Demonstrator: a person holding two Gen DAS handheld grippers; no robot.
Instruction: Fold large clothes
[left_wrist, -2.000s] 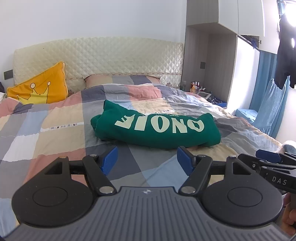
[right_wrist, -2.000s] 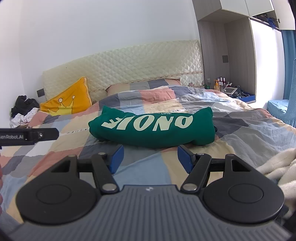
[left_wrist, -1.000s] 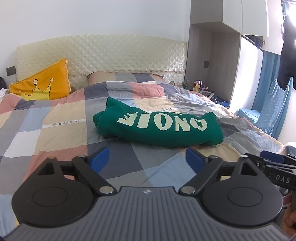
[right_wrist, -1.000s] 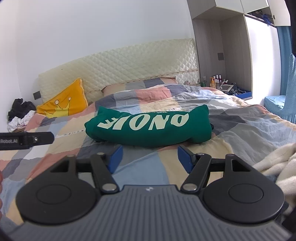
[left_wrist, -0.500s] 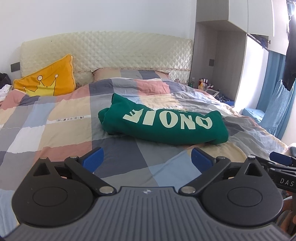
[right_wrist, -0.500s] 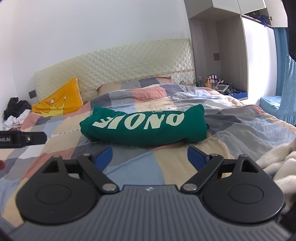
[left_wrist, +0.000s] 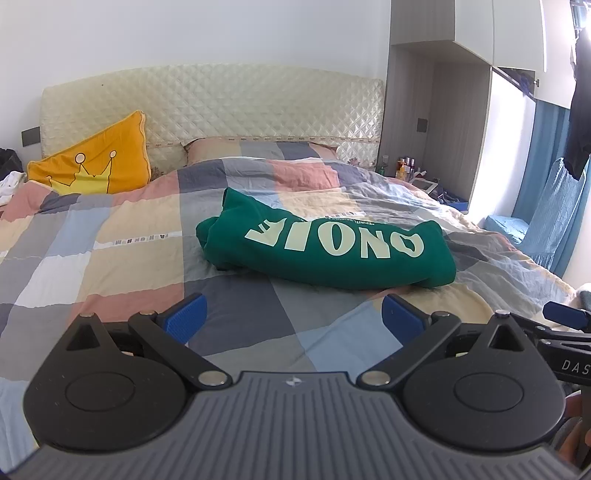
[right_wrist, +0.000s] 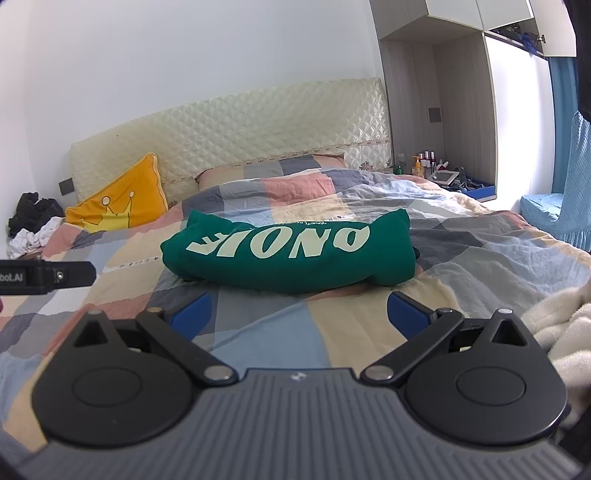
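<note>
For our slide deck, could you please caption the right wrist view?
Open right tongs hover over a checked quilt, facing a folded green sweatshirt in the middle of the bed.

You get bright daylight from the window side, right of the wardrobe, where the pictures blow out to glare. The green sweatshirt is sharp, with a soft shadow beneath. Fisheye bending curves the wardrobe edges.

A folded sweatshirt is lying across the middle of the bed; a cushion is leaning against the headboard behind it to the left; a pillow is lying behind it; a blanket is sitting at the right edge; both grippers are hovering before the sweatshirt, apart from it.
</note>
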